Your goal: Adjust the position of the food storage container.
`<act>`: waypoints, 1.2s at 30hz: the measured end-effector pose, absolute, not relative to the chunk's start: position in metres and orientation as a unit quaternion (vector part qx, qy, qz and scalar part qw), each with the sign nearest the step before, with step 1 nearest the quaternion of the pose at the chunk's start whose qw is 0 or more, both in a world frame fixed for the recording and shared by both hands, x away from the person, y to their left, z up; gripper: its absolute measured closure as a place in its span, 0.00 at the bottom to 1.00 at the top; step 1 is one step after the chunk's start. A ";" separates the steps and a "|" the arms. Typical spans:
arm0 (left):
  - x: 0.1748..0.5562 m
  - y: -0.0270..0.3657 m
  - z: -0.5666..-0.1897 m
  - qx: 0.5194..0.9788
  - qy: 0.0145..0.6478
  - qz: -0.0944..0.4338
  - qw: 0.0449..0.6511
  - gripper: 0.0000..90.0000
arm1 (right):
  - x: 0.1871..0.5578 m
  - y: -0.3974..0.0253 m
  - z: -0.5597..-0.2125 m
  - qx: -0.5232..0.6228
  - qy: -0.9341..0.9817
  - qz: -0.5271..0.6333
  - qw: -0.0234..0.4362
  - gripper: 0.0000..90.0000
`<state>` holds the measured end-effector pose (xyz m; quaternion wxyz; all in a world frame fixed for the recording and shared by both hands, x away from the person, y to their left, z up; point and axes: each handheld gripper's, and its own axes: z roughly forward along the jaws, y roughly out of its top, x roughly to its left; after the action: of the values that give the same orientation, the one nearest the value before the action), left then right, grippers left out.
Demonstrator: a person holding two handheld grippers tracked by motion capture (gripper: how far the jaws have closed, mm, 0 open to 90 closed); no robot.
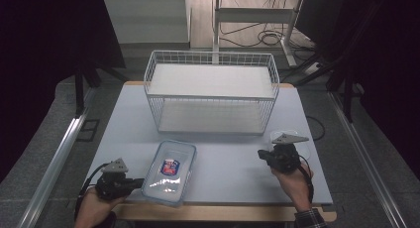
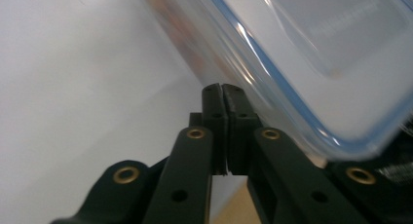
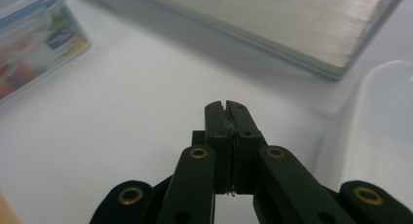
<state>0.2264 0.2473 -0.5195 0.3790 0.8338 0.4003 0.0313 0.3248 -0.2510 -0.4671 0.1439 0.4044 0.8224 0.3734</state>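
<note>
A clear plastic box with a blue-rimmed lid and a red and blue label lies on the grey table near its front edge. My left gripper is at the box's front left side, jaws shut. In the left gripper view the shut tips are right up against the box's blue-edged lid, with nothing between them. My right gripper hovers at the right, shut and empty. In the right gripper view its tips point over bare table, with the lidded box at the far left.
A white wire basket with a flat shelf stands at the back middle of the table; its base lies ahead of my right gripper. A clear open tub sits just beside the right gripper. The table's wooden front edge is close.
</note>
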 end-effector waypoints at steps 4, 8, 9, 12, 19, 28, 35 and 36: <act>0.220 0.250 -0.521 0.829 0.403 0.016 0.388 1.00 | 0.315 -0.244 -0.469 0.392 0.830 0.374 0.132 0.98; 0.219 0.244 -0.520 0.828 0.401 0.005 0.392 1.00 | 0.305 -0.238 -0.470 0.379 0.838 0.374 0.121 0.97; 0.219 0.242 -0.520 0.828 0.400 0.002 0.392 1.00 | 0.301 -0.235 -0.471 0.376 0.840 0.374 0.117 0.97; 0.220 0.236 -0.520 0.832 0.394 -0.001 0.391 1.00 | 0.296 -0.232 -0.472 0.370 0.844 0.373 0.112 0.97; 0.224 0.213 -0.517 0.836 0.384 -0.008 0.392 1.00 | 0.277 -0.222 -0.476 0.353 0.852 0.378 0.083 0.97; 0.233 0.193 -0.516 0.838 0.378 -0.007 0.393 1.00 | 0.252 -0.198 -0.482 0.313 0.866 0.388 0.038 0.98; 0.239 0.176 -0.515 0.841 0.369 -0.011 0.396 1.00 | 0.234 -0.179 -0.491 0.287 0.877 0.385 -0.003 0.98; 0.241 0.171 -0.515 0.842 0.365 -0.014 0.397 1.00 | 0.233 -0.177 -0.491 0.284 0.879 0.384 -0.006 0.98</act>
<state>0.2411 0.1710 -0.5147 0.3971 0.8419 0.3651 -0.0135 0.2329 -0.1768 -0.4913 -0.0061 0.2836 0.8785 0.3844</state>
